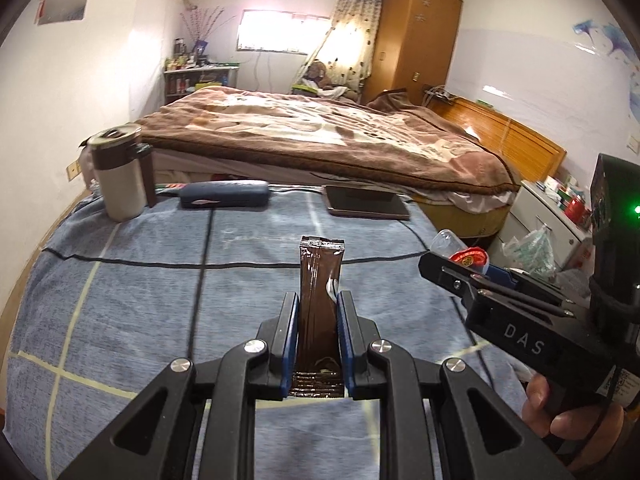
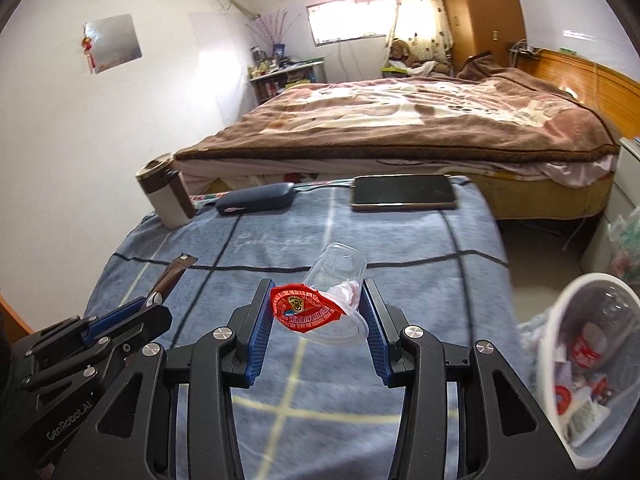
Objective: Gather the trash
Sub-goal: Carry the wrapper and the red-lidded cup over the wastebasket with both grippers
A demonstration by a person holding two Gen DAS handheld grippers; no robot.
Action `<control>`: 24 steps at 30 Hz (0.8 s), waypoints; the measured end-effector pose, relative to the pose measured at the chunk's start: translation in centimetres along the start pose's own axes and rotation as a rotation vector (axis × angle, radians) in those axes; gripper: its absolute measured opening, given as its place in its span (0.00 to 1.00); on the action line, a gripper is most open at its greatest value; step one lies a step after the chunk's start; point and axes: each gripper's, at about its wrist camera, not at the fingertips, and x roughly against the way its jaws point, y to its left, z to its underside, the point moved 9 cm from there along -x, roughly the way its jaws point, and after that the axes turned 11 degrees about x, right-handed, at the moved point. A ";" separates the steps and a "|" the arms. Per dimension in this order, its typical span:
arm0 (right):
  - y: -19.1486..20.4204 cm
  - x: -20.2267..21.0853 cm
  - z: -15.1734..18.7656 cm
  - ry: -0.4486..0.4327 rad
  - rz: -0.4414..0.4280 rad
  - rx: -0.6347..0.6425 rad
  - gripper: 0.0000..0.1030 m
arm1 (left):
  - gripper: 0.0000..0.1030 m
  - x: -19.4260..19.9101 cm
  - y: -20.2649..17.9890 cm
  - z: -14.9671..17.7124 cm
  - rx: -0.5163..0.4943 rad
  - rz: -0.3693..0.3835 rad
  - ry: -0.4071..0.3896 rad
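My left gripper is shut on a brown stick sachet, held upright above the blue checked cloth; the sachet also shows in the right wrist view. My right gripper is shut on a clear plastic cup with a peeled red foil lid, held above the cloth. In the left wrist view the right gripper sits at the right with the cup at its tips. A white trash bin with trash in it stands low to the right of the table.
On the blue cloth's far edge stand a beige mug with a brown handle, a dark blue case and a phone. A bed with a brown blanket lies beyond. A white cabinet is at the right.
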 end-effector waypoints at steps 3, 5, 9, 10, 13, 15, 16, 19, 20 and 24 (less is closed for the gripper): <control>-1.6 1.1 0.5 -0.007 0.023 -0.016 0.43 | 0.19 -0.2 -2.0 0.4 -0.022 0.026 0.007; -2.6 1.6 0.9 -0.011 0.039 -0.025 0.43 | 0.19 -0.4 -3.2 0.7 -0.034 0.034 0.009; -5.1 2.8 2.0 -0.013 0.071 -0.051 0.43 | 0.19 -0.9 -6.0 1.5 -0.071 0.068 0.024; -6.0 3.2 2.3 -0.015 0.079 -0.064 0.43 | 0.19 -1.1 -6.8 1.8 -0.080 0.077 0.028; -7.9 4.1 3.1 -0.018 0.103 -0.093 0.43 | 0.19 -1.4 -9.0 2.5 -0.099 0.107 0.040; -9.2 4.7 3.4 -0.020 0.123 -0.105 0.43 | 0.19 -1.8 -10.4 2.8 -0.112 0.121 0.047; -10.0 5.0 3.6 -0.022 0.134 -0.112 0.43 | 0.19 -1.9 -11.2 3.0 -0.120 0.131 0.051; -12.0 6.2 4.2 -0.031 0.165 -0.131 0.44 | 0.19 -2.3 -13.5 3.7 -0.146 0.156 0.062; -12.5 6.5 4.3 -0.032 0.172 -0.137 0.44 | 0.19 -2.5 -14.4 3.9 -0.155 0.165 0.067; -14.8 8.0 5.2 -0.037 0.214 -0.156 0.44 | 0.19 -2.9 -17.6 4.8 -0.183 0.209 0.086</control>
